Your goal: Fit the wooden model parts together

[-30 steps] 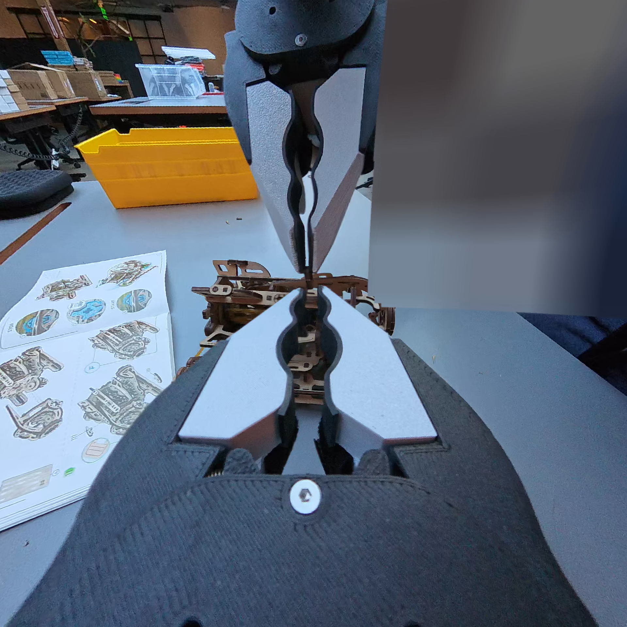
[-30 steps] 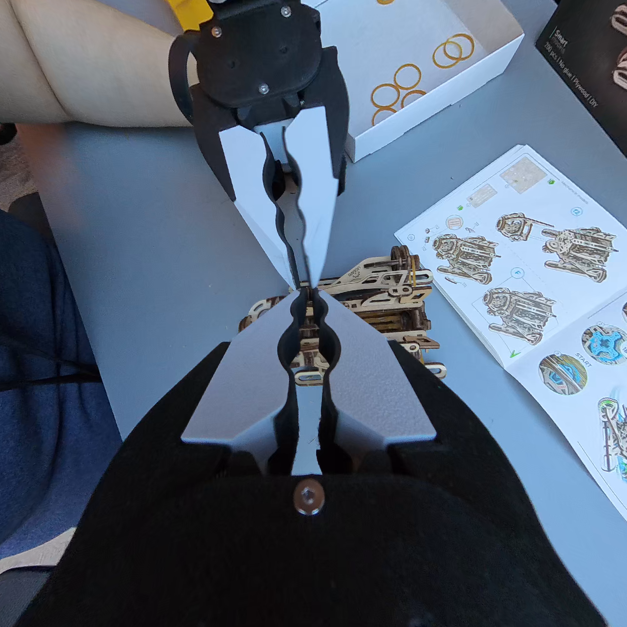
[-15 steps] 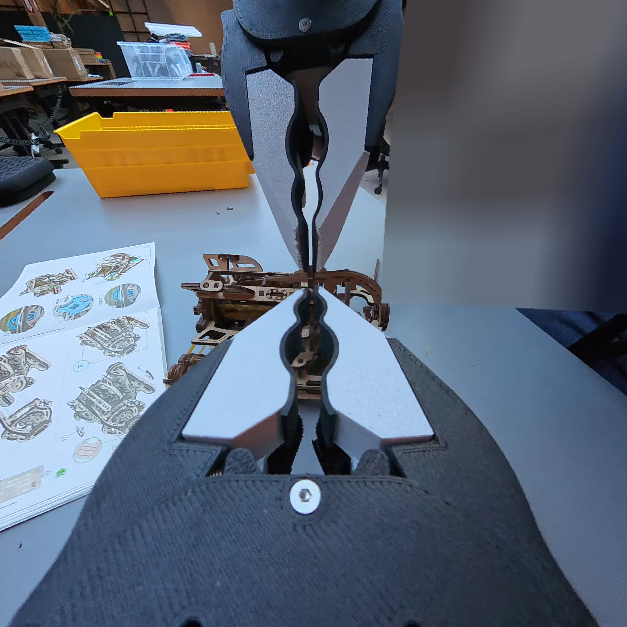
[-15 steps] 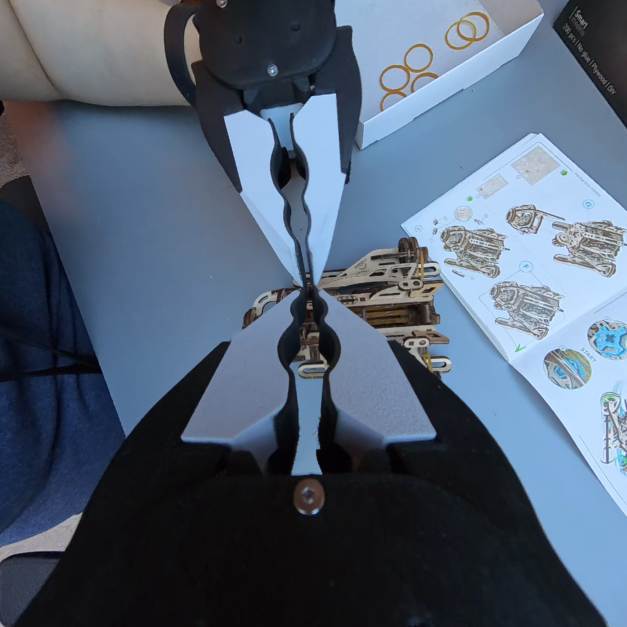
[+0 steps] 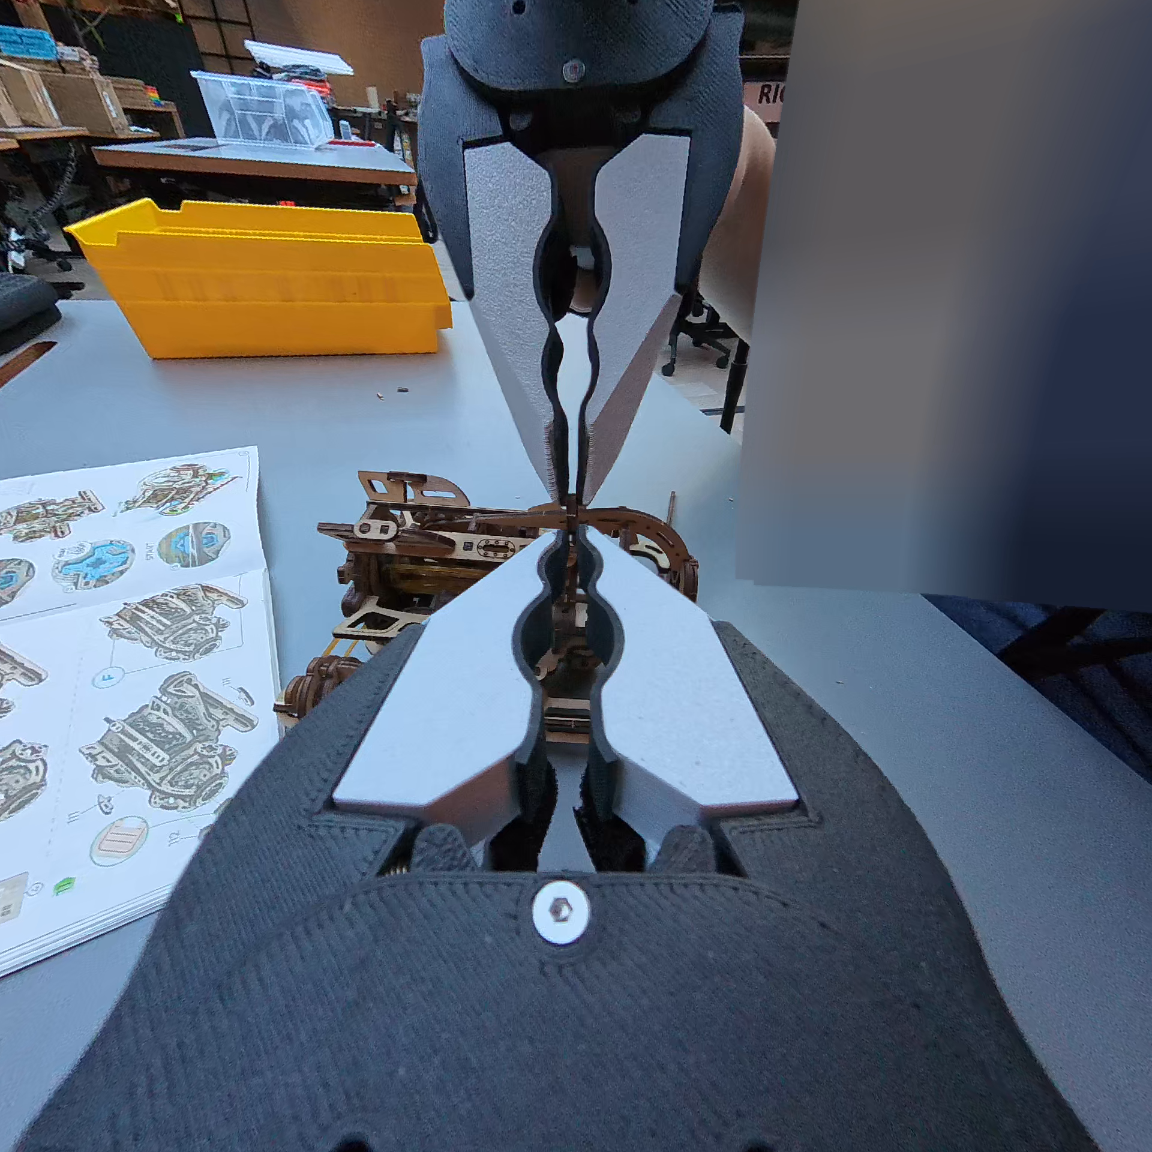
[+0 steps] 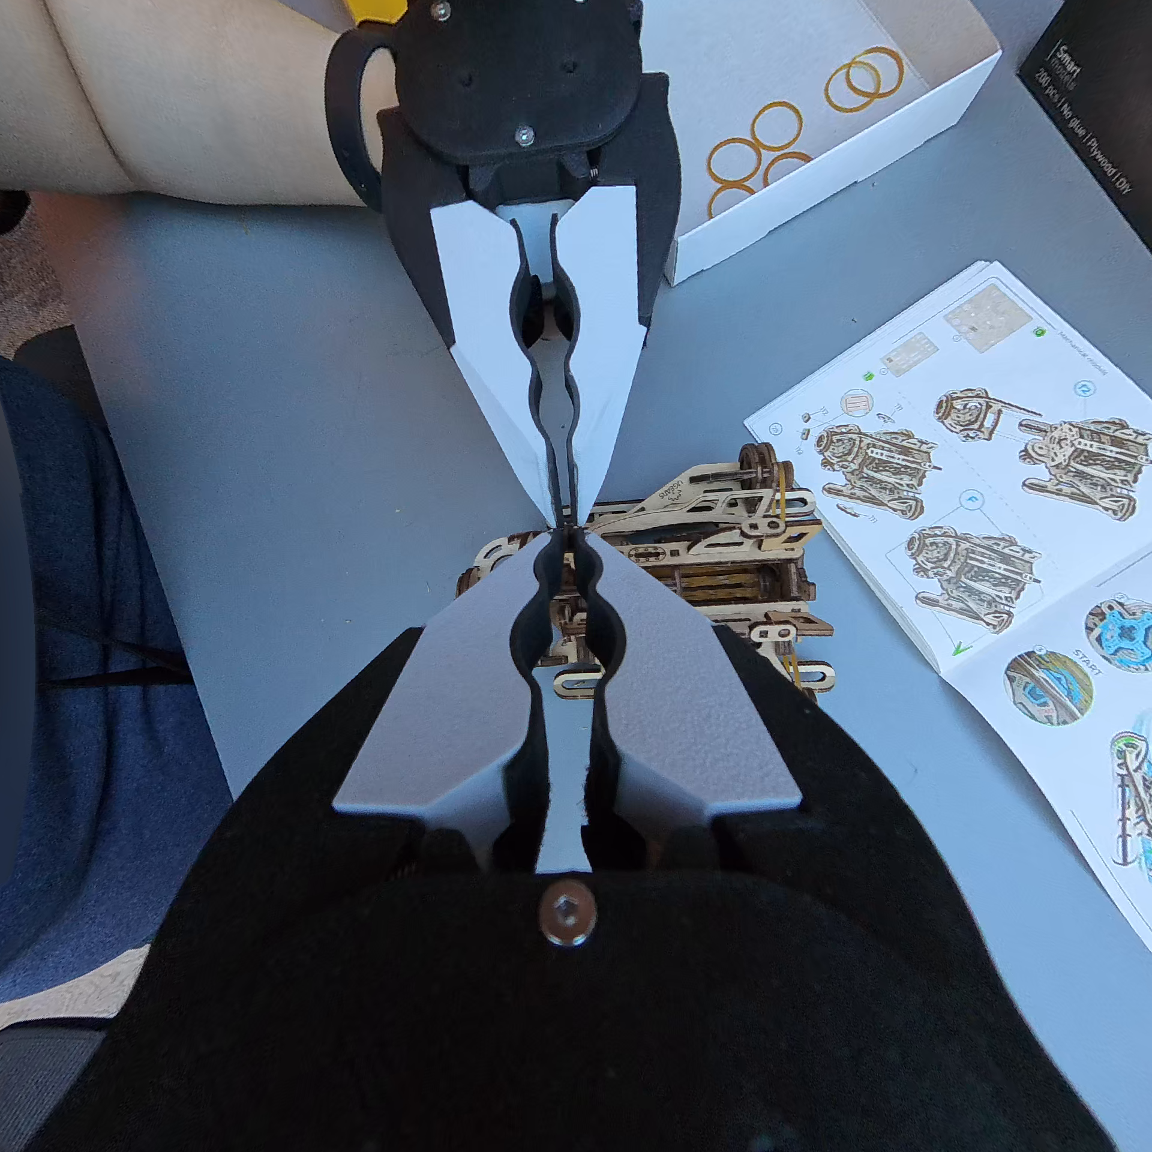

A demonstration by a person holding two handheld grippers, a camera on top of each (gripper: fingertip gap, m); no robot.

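Above the model (image 5: 436,561) mid-bench (image 5: 312,411), left tongs (image 5: 570,541) and right tongs (image 6: 564,537) tip to tip, both closed on one thin wooden part (image 5: 570,520).

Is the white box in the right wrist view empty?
No, the white box holds several yellow rubber bands on its floor.

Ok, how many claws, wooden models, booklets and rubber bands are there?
Grey two-finger claws: 2, left claw and right claw
Brown wooden model: 1
White paper instruction booklet: 1
Yellow rubber bands showing in the white box: 6
Total: 10
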